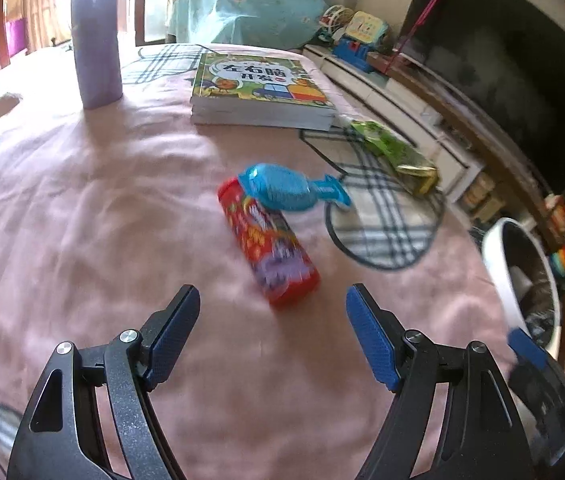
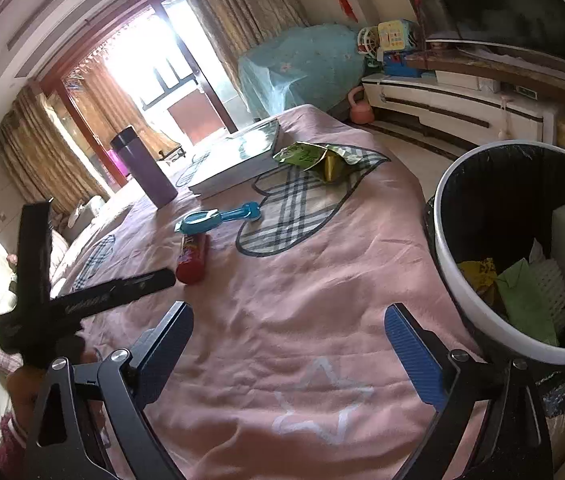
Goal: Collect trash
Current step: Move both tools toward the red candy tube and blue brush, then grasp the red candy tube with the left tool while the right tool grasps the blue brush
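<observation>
Both the left gripper (image 1: 272,300) and right gripper (image 2: 288,316) are hovering with jaws spread, gripping nothing. Ahead, a red tube (image 1: 268,246) is lying on the pink bedspread (image 1: 82,200), a blue toy (image 1: 288,190) resting on its far end; farther off, a green wrapper (image 2: 314,158) is lying beside a book (image 1: 260,88).

The left claw (image 1: 272,300) hangs wide open and empty above a pink bedspread (image 1: 102,208). Just ahead lies a red snack tube (image 1: 270,248), a blue toy (image 1: 286,188) resting on its far end. Beyond sit a book (image 1: 258,92), a purple flask (image 1: 96,36), and a green wrapper (image 1: 396,152).
</observation>
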A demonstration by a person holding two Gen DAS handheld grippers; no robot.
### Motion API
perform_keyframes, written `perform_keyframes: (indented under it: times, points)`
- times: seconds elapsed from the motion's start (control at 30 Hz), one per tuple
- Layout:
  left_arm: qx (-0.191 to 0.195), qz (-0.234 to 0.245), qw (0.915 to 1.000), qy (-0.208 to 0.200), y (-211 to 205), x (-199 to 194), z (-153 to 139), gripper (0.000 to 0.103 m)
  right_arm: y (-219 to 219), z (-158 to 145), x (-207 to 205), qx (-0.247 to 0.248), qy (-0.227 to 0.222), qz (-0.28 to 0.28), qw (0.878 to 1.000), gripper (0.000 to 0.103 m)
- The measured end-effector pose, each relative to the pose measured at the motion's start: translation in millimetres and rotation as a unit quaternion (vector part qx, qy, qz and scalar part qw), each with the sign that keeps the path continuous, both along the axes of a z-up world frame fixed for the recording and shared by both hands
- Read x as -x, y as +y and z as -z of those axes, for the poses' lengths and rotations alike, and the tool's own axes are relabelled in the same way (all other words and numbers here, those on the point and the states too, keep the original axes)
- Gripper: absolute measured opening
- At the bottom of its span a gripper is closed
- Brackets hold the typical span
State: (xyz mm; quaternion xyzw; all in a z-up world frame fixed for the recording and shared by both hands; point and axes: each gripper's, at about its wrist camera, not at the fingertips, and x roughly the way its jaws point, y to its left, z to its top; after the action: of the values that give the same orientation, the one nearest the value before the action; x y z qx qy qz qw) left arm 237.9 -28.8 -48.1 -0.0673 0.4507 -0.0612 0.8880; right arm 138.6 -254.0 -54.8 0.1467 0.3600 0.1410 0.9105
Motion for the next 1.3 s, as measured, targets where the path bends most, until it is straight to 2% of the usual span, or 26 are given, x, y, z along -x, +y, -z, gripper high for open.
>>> perform_keyframes:
  times: [0.1,0.13,0.17,0.23,0.4,0.47,0.8,1.03,1.23,1.27,1.3]
  points:
    - [-0.027,-0.006,0.9996,0.001,-3,-17,7,0.077,1,1,-5,0.004,0.003,0.001,1.000,0.094]
    - [-0.031,-0.005,0.9995,0.004,-3,-21,9,0.070,2,1,-8,0.005,0.005,0.000,1.000,0.093]
    - [-0.027,0.001,0.9996,0.008,-1,-24,13,0.055,3,2,-9,0.005,0.007,-0.002,1.000,0.090]
    - [-0.021,0.010,0.9996,0.018,2,-26,19,0.030,8,3,-15,0.005,0.015,-0.006,1.000,0.085]
    - [-0.005,0.019,0.9998,0.006,25,-5,19,0.030,26,8,-29,-0.013,0.031,-0.024,0.999,0.063]
    - [0.008,0.017,0.9998,0.006,38,7,17,0.030,37,9,-36,-0.020,0.036,-0.034,0.999,0.060]
    - [0.037,0.001,0.9993,0.000,94,53,14,0.030,106,20,-81,-0.020,0.062,-0.071,0.995,0.056]
    - [0.053,0.013,0.9985,0.006,107,58,22,0.030,126,34,-116,-0.030,0.085,-0.044,0.995,0.058]
    - [0.057,0.021,0.9981,0.012,108,55,22,0.030,135,35,-135,-0.020,0.076,-0.020,0.997,0.056]
    - [0.058,0.021,0.9980,0.012,110,55,22,0.030,138,35,-137,-0.009,0.074,-0.018,0.997,0.049]
    - [0.059,0.021,0.9979,0.013,110,54,22,0.030,139,35,-139,0.006,0.075,-0.015,0.997,0.030]
